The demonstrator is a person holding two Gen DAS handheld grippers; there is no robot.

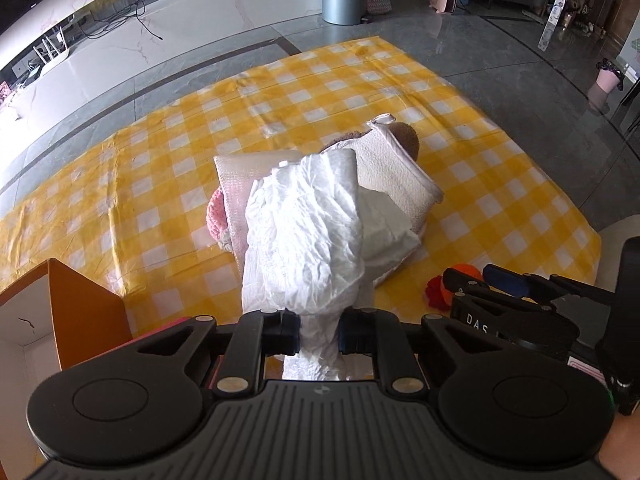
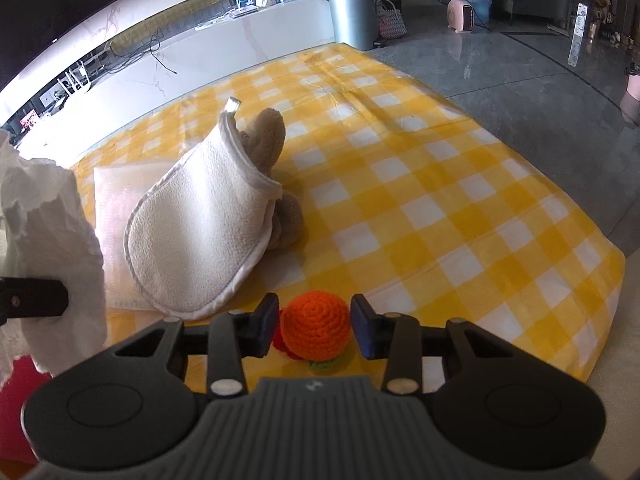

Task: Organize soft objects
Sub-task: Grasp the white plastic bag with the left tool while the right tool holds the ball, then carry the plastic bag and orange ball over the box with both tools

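1. Crumpled white cloth [image 1: 308,236]: clamped at its lower end between both pads of the left gripper [image 1: 319,334], hanging above the pile at the centre of the yellow-checked mat [image 1: 472,184]; in the right view it fills the 9 o'clock edge.

2. Orange crochet ball [image 2: 316,326] (red and green trim beneath it): on the mat between the fingers of the right gripper [image 2: 315,326], whose jaws stand half apart with small gaps either side, so not grasping.

3. Cream mitt [image 2: 200,232]: leaning at 10 o'clock from the ball, propped on a brown plush toy [image 2: 266,136] that shows at its 1 o'clock end.

4. Pale flat pad [image 1: 244,172]: beneath the mitt and cloth.

5. Pink knitted item [image 1: 216,220]: at the pad's 8 o'clock edge, mostly hidden.

6. Orange-lined cardboard box [image 1: 76,316]: at 8 o'clock in the left view, beside the mat's near edge.
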